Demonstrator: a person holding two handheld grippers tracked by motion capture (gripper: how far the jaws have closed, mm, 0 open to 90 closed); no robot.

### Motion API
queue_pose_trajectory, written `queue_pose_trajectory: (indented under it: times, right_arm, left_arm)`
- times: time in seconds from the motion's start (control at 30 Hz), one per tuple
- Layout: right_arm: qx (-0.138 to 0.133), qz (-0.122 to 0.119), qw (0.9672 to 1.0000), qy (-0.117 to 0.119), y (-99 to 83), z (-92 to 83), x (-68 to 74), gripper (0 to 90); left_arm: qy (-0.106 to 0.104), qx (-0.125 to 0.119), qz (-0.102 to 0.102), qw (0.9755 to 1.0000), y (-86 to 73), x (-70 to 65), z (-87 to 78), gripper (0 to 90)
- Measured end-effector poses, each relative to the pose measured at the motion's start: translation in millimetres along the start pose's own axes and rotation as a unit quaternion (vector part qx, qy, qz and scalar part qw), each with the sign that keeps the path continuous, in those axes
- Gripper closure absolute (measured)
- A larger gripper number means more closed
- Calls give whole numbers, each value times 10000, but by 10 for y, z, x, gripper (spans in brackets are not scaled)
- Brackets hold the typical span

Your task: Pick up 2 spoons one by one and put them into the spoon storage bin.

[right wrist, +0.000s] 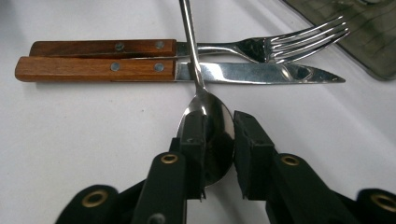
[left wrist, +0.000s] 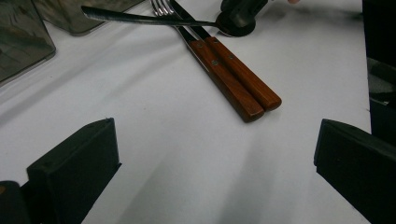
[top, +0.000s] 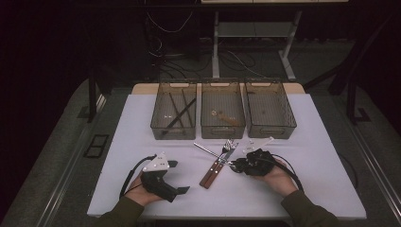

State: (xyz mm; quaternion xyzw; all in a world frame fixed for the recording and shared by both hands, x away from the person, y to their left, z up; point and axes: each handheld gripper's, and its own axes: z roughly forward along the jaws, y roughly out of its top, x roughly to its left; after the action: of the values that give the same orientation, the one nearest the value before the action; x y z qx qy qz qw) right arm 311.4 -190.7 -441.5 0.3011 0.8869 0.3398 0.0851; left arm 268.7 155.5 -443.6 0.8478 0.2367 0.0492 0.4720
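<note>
Right gripper (right wrist: 218,154) straddled the spoon (right wrist: 208,119) bowl, jaws nearly closed on it, right pad maybe not touching yet.
Spoon lay across the knife (right wrist: 140,70) and fork (right wrist: 196,46) at table centre, bowel end near-right at the gripper, handle running far-left toward the trays (top: 222,130). Left gripper (top: 163,179) sat open and empty, well apart to the left; right hand was the nearer one.
</note>
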Motion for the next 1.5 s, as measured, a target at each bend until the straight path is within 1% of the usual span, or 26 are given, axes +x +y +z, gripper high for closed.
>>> queue_pose_trajectory:
  times: [0.1,0.23,0.33,0.37,0.57,0.73,1.03,1.13,1.3,1.5]
  right_arm:
    - [-62,-5,10000,7,5,-15,3,801]
    - [-145,-21,9999,83,13,-47,4,846]
    - [-204,21,9996,202,18,-69,10,881]
    - [-219,15,9994,251,21,-76,11,886]
    - [-207,-15,9995,241,24,-79,18,890]
    - [-211,32,9994,263,28,-95,6,891]
    - [-409,223,9989,19,40,-222,-61,892]
    - [-439,223,9987,-125,50,-274,-79,892]
    - [-528,332,9975,-339,73,-366,-117,892]
    - [-673,374,9956,-535,117,-494,-161,892]
  left_arm:
    - [-5,0,15,10000,0,0,0,0]
    - [1,-3,11,10000,0,0,-1,0]
    - [3,-4,10,10000,0,-1,0,0]
    - [3,-5,8,10000,0,-1,0,0]
    - [3,-6,7,10000,1,-1,-4,0]
    - [-2,-17,9,10000,2,0,-8,0]
    - [-3,-14,2,10000,2,0,-7,0]
    - [-6,-13,7,10000,1,1,-5,0]
    - [-9,-13,-6,10000,2,2,-6,0]
    - [-5,-7,17,10000,2,6,-5,0]
